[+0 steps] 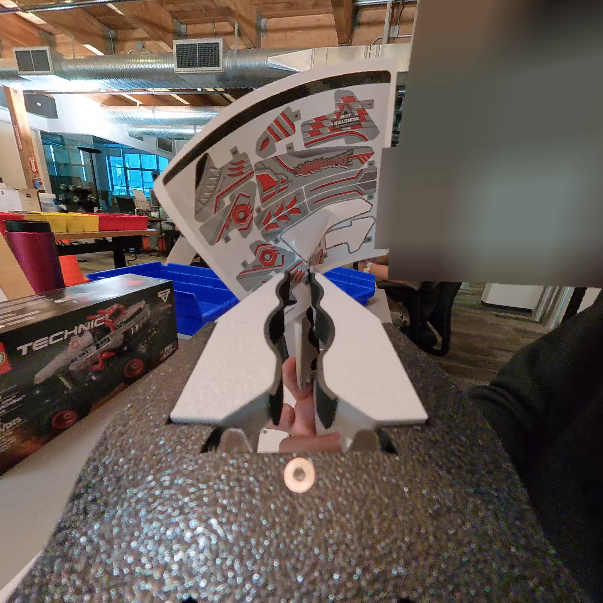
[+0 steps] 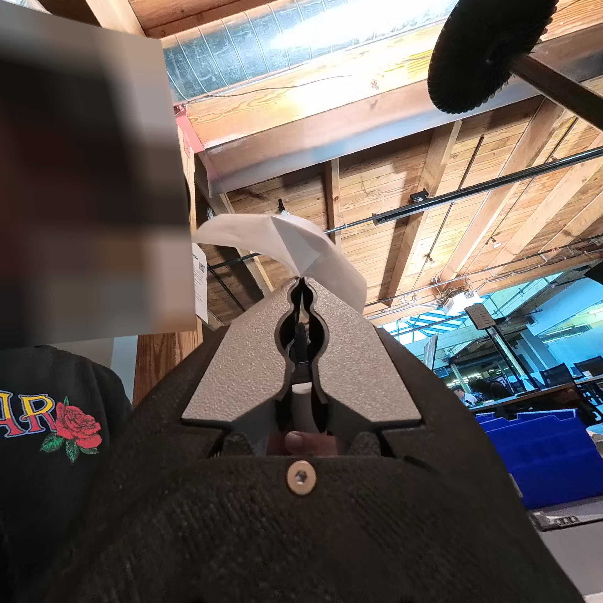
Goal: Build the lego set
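In the left wrist view my left gripper is shut on the bottom edge of a white sticker sheet printed with red and grey stickers. The sheet stands upright and curved, with a white fold just above the tips. In the right wrist view my right gripper points up at the ceiling and is shut on a blank, curled and creased white paper. I cannot tell whether it is the back of the same sheet. The lego set box lies on the table at the left.
Blue bins stand behind the box and show at the right of the right wrist view. A purple cup is at the far left. The person's dark sleeve and torso are close by. The grey table shows bottom left. My two grippers' fingertips are within a few centimetres of each other.
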{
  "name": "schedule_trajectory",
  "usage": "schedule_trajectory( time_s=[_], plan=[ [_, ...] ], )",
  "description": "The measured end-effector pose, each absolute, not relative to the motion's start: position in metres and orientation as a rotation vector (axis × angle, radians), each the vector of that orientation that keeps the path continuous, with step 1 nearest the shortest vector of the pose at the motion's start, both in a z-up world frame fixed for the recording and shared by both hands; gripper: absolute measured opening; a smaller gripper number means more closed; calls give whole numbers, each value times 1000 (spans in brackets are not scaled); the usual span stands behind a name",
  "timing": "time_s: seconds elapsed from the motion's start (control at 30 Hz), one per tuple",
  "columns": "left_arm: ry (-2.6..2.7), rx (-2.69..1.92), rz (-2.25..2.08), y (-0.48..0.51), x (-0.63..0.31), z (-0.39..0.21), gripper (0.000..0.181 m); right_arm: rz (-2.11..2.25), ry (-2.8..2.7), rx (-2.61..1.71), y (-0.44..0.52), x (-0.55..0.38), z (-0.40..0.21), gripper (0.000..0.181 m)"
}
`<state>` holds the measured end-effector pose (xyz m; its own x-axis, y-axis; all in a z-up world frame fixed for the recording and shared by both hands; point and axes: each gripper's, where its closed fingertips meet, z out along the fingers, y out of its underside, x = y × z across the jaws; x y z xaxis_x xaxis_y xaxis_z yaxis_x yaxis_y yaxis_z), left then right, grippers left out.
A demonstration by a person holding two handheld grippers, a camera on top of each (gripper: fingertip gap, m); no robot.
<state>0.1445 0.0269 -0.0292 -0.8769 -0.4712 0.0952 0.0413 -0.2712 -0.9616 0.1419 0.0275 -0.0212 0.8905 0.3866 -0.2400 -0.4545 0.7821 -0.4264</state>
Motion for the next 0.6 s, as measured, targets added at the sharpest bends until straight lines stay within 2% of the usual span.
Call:
schedule_trajectory(
  time_s=[0.17,0.6],
  plan=[
    [1622,-538,-2257,29,144,-27,0,439,158,-491,27,144,-21,0],
    [1558,-590,-2077,34,155,-30,0,242,250,-553,28,158,-25,0]
  ],
)
